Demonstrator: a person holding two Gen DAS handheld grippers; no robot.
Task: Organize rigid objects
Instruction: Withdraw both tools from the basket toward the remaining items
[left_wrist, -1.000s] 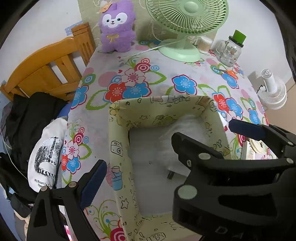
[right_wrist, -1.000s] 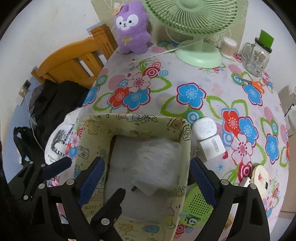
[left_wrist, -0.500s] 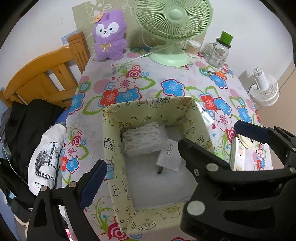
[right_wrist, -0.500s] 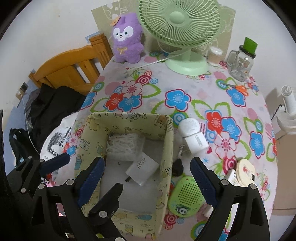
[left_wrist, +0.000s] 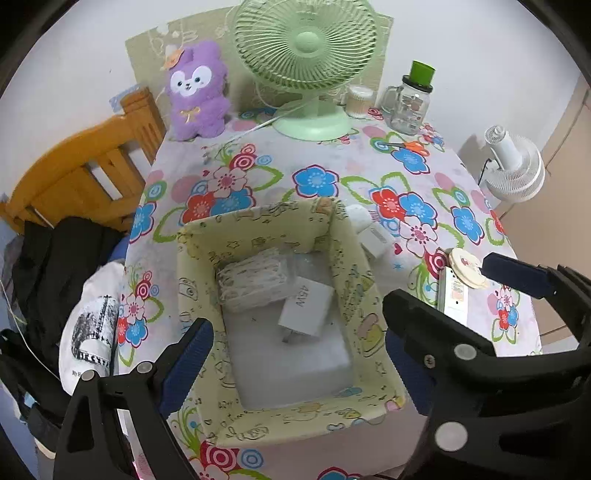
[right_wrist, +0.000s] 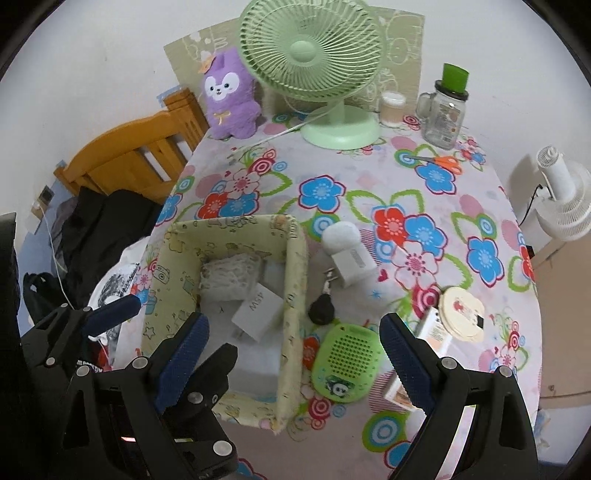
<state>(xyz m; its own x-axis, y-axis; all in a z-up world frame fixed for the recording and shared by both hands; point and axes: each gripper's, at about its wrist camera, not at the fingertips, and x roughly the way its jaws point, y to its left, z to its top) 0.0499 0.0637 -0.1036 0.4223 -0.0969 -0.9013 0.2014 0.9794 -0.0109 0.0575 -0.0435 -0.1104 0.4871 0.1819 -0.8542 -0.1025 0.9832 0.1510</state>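
A pale yellow fabric storage box (left_wrist: 343, 258) (right_wrist: 295, 295) stands on the floral table. Inside it lie a white 45W charger (left_wrist: 306, 306) (right_wrist: 258, 310) and a clear packet of white cotton swabs (left_wrist: 255, 280) (right_wrist: 231, 275). Beside the box on the right lie a white device (right_wrist: 347, 253), a black key fob (right_wrist: 322, 309), a green speaker (right_wrist: 345, 360), a round cream case (right_wrist: 461, 312) and a small carton (right_wrist: 436, 330). My left gripper (left_wrist: 295, 354) is open above the box. My right gripper (right_wrist: 293, 345) is open above the box's right wall and the speaker.
A green desk fan (right_wrist: 314, 55), a purple plush (right_wrist: 229, 96), a glass jar with green lid (right_wrist: 445, 107), a cotton swab tub (right_wrist: 392, 109) and orange scissors (right_wrist: 441, 162) sit at the back. A wooden chair with dark clothes (right_wrist: 110, 218) stands left. A white fan (right_wrist: 565, 199) stands right.
Both grippers have pulled back and up from the box. The swab packet and charger now lie still inside it. More of the table shows.
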